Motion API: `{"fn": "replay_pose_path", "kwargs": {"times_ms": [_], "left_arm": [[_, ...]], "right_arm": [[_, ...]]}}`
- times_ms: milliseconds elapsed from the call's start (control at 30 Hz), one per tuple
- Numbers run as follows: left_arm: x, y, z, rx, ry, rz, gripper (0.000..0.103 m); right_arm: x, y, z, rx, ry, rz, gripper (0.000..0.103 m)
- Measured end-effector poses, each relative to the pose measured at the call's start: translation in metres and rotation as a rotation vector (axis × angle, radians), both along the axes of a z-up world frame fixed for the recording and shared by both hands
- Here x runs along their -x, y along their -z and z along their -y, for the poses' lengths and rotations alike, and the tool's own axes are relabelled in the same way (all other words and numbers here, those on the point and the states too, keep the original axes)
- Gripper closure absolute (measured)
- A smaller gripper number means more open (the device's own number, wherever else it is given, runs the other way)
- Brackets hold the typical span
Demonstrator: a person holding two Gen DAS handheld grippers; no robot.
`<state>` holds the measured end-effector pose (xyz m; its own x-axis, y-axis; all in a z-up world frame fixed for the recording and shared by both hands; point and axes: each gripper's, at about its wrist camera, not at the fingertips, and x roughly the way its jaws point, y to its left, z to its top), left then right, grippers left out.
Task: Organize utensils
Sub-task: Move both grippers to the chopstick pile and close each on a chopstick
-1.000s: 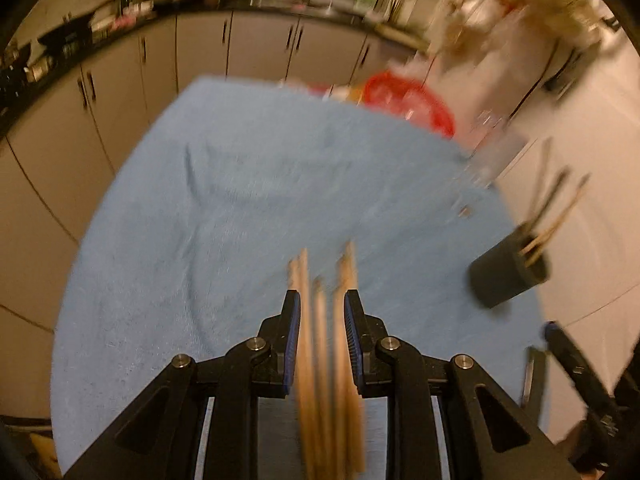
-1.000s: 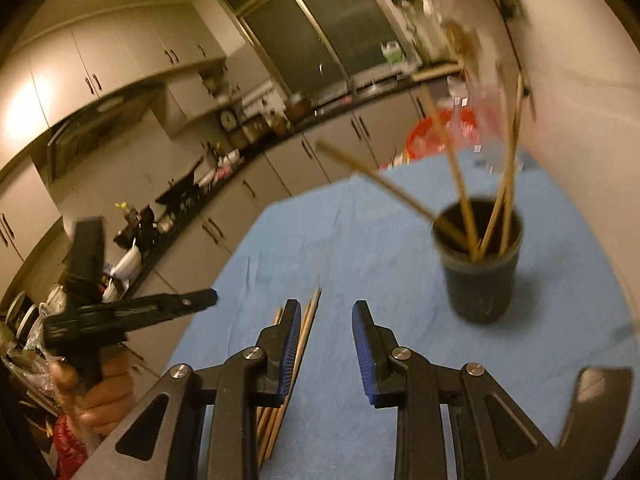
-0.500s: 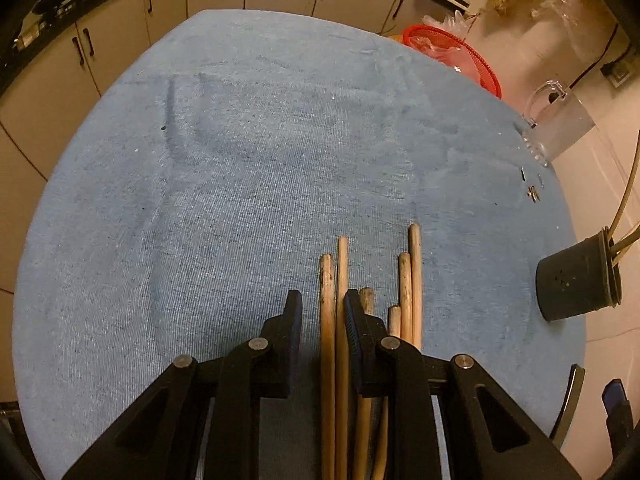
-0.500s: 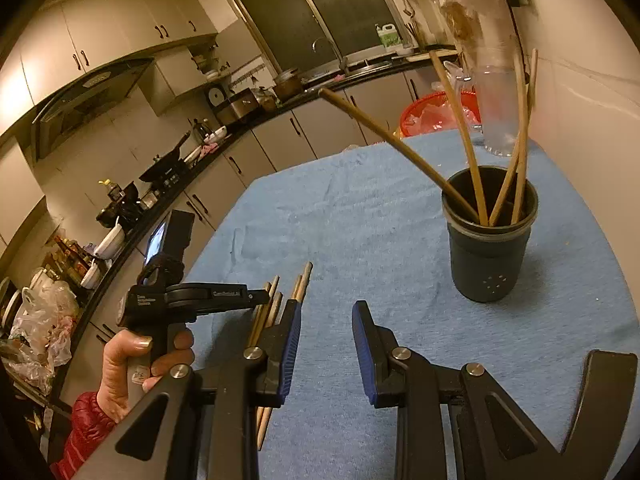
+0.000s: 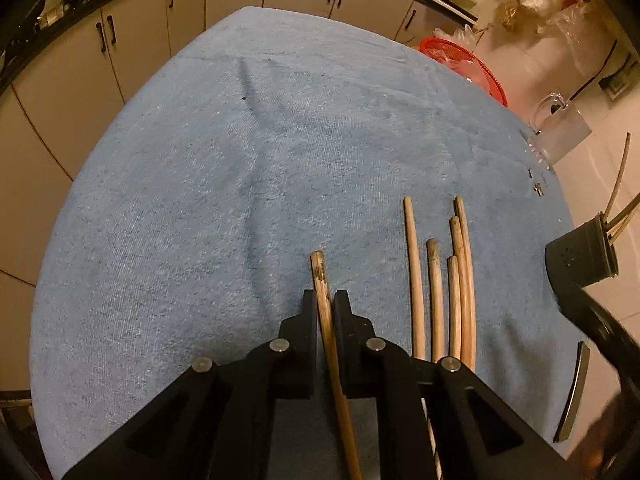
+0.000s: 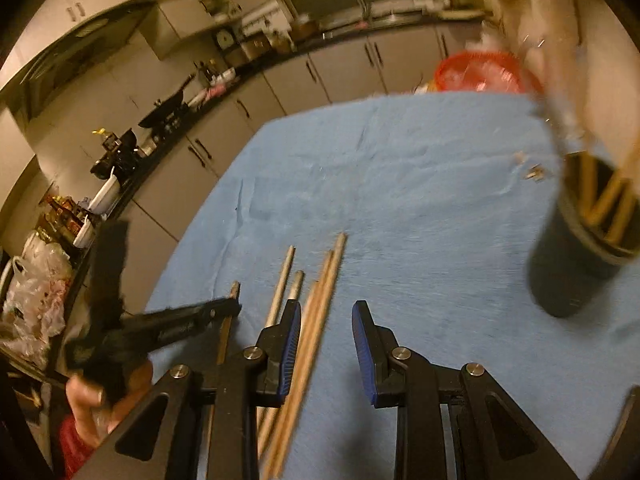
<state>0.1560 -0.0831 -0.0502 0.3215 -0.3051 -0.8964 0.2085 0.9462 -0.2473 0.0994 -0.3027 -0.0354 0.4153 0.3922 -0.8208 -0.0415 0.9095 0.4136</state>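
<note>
Between the narrow jaws of my left gripper (image 5: 325, 300) lies one wooden chopstick (image 5: 320, 276); the jaws are closing and the pads press on it, low over the blue cloth (image 5: 200, 200). Several loose chopsticks (image 5: 436, 280) lie side by side just to its right. The right wrist view shows that gripper (image 6: 234, 306), held by a hand (image 6: 92, 396), at the left end of the row. My right gripper (image 6: 326, 312) hovers open above the loose chopsticks (image 6: 320, 300), which pass under its left finger. A black holder (image 6: 568, 264) with several chopsticks in it stands at the right.
The black holder (image 5: 580, 256) stands near the cloth's right edge. A red basket (image 5: 468, 64) and a clear glass jug (image 5: 560, 132) stand at the far right by the wall. Kitchen cabinets (image 5: 140, 48) run behind the table.
My left gripper sank and slid left off the bundle, then closed on one chopstick. My right gripper swung left and tilted down over the loose sticks, so the holder now sits far right.
</note>
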Motion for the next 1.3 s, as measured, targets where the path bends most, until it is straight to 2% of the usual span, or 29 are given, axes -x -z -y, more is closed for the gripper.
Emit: {"fn": "replay_pose_path", "kwargs": {"times_ms": [133, 300, 467, 500, 567, 633, 733, 833, 867, 900, 933, 967, 1000, 1033, 1200, 1300], "left_arm": [[0.005, 0.000, -0.008, 0.020, 0.003, 0.005, 0.093], [0.010, -0.002, -0.013, 0.014, 0.011, 0.021, 0.093], [0.015, -0.004, -0.023, 0.037, 0.017, 0.012, 0.093], [0.015, -0.004, -0.025, 0.040, 0.017, 0.011, 0.093], [0.016, -0.005, -0.027, 0.038, 0.016, 0.013, 0.093], [0.018, -0.006, -0.029, 0.034, 0.014, 0.015, 0.093], [0.018, -0.005, -0.026, 0.034, 0.009, 0.013, 0.093], [0.017, -0.006, -0.025, 0.035, 0.010, 0.012, 0.093], [0.017, -0.006, -0.024, 0.037, 0.011, 0.011, 0.093], [0.017, -0.005, -0.026, 0.044, 0.011, 0.007, 0.093], [0.016, -0.005, -0.024, 0.049, 0.011, 0.004, 0.093], [0.015, -0.004, -0.024, 0.051, 0.013, 0.003, 0.093], [0.015, -0.004, -0.024, 0.049, 0.015, 0.004, 0.093], [0.015, -0.005, -0.024, 0.047, 0.014, 0.004, 0.093], [0.016, -0.006, -0.021, 0.035, 0.012, 0.010, 0.093], [0.015, -0.005, -0.021, 0.041, 0.010, 0.006, 0.093]], "right_arm": [[-0.027, 0.018, -0.019, -0.039, -0.025, -0.056, 0.074], [-0.053, 0.047, -0.039, 0.030, -0.010, -0.109, 0.077], [-0.053, 0.062, -0.032, 0.103, 0.024, -0.171, 0.077], [-0.052, 0.064, -0.028, 0.093, 0.030, -0.182, 0.077], [-0.051, 0.062, -0.026, 0.118, 0.033, -0.190, 0.077], [-0.052, 0.054, -0.027, 0.137, 0.037, -0.161, 0.077], [-0.055, 0.044, -0.036, 0.052, 0.007, -0.137, 0.077], [-0.062, 0.054, -0.043, -0.018, -0.005, -0.191, 0.077], [-0.063, 0.059, -0.043, -0.003, 0.003, -0.206, 0.077], [-0.062, 0.061, -0.040, 0.005, 0.014, -0.207, 0.084], [-0.061, 0.059, -0.036, 0.048, 0.031, -0.204, 0.087], [-0.061, 0.058, -0.033, 0.122, 0.054, -0.199, 0.086], [-0.058, 0.052, -0.028, 0.176, 0.077, -0.181, 0.081], [-0.057, 0.049, -0.024, 0.177, 0.078, -0.172, 0.081], [-0.054, 0.039, -0.018, 0.106, 0.053, -0.159, 0.081], [-0.052, 0.044, -0.028, 0.058, 0.017, -0.191, 0.081]]}}
